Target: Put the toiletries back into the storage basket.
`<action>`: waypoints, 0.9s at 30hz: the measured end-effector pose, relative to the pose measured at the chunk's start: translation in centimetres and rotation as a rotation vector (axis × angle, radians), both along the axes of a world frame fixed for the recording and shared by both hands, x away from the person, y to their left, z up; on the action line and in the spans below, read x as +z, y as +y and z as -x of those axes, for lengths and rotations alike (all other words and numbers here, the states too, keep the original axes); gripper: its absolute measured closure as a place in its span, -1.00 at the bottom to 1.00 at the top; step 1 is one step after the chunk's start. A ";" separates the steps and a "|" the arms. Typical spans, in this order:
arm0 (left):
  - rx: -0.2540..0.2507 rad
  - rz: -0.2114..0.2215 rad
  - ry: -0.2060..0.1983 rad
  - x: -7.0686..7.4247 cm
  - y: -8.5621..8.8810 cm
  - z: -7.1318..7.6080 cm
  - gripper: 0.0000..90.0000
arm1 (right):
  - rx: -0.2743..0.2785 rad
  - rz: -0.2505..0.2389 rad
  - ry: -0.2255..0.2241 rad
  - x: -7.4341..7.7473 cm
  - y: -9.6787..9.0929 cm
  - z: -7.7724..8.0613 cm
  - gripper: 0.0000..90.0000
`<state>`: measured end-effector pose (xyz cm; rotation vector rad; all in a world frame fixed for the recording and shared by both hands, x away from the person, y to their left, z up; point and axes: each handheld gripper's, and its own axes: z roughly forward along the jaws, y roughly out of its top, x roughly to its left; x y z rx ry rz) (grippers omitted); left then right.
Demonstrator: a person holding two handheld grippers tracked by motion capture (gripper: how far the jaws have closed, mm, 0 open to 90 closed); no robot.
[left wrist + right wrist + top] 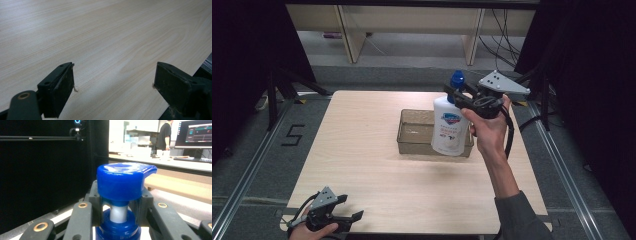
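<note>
A white soap bottle (449,129) with a blue pump head (457,79) hangs upright over a clear plastic tray (412,131) at the table's middle right. My right gripper (459,95) is shut on the pump's neck just under the head. In the right gripper view the blue pump head (123,181) sits between both jaws, with the white stem (119,213) below it. My left gripper (349,207) rests at the table's near left corner, open, with nothing between its fingers (58,91); bare wood lies in front of them.
The light wooden table (362,155) carries the tray. Black curtains stand left and right. Metal floor rails run along both sides, and a "5" mark (293,134) lies on the floor at the left. Wooden furniture legs stand behind the table.
</note>
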<state>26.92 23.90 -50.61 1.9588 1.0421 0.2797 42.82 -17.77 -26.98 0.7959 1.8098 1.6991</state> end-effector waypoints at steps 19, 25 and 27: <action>0.007 -0.006 0.011 0.1 0.0 0.0 -0.65 | -0.102 -0.005 0.018 0.7 -1.7 -2.7 0.47; 0.006 -0.007 0.012 0.1 0.0 0.0 -0.65 | -0.129 -0.005 0.023 0.5 -2.1 -3.9 0.47; 0.007 -0.006 0.012 0.1 0.0 0.0 -0.65 | -0.133 -0.006 0.026 0.5 -2.1 -4.0 0.47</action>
